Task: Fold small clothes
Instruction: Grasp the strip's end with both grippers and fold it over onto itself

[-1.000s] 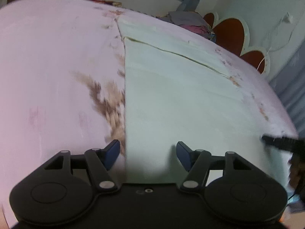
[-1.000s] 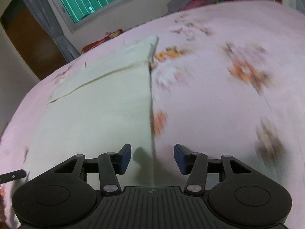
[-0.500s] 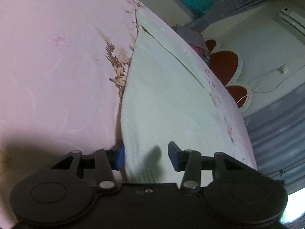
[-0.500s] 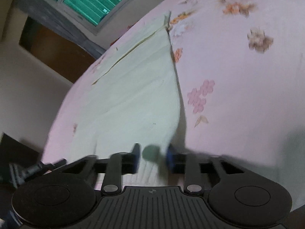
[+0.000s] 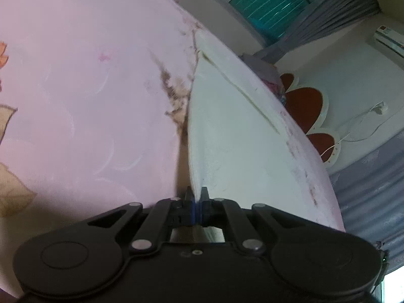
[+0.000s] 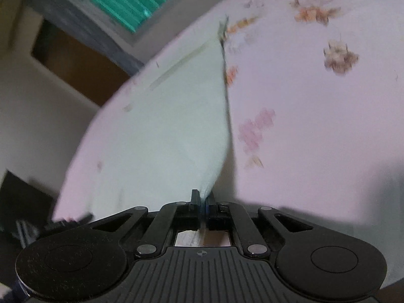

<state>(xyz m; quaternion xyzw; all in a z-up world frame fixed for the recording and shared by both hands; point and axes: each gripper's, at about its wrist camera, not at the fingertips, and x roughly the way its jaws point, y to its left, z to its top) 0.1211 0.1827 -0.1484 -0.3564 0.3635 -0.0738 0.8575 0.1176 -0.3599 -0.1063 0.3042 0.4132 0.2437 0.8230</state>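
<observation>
1. The pale cloth (image 5: pixel 227 131) lay flat on the bed (image 5: pixel 75 88), on its pink flowered sheet, its long axis running away from both cameras toward the window (image 5: pixel 255 2).
2. In the left wrist view the cloth ran from the jaws at 6 o'clock up toward 12 o'clock, with a folded seam slanting toward 2 o'clock.
3. The left gripper (image 5: pixel 196 197) had its jaws pressed together on the cloth's near left corner, which rose in a slight peak off the sheet.
4. The right gripper (image 6: pixel 203 198) likewise pinched the near right corner of the cloth (image 6: pixel 171 131), the edge curving up toward 12 o'clock.
5. Only the left view showed the red scalloped headboard (image 5: pixel 305 103), a wall air conditioner (image 5: pixel 390 40) and grey curtains at 3 o'clock.
6. Only the right view showed a dark doorway (image 6: pixel 73 60) at 10 o'clock and orange flower prints at 1 o'clock.
</observation>
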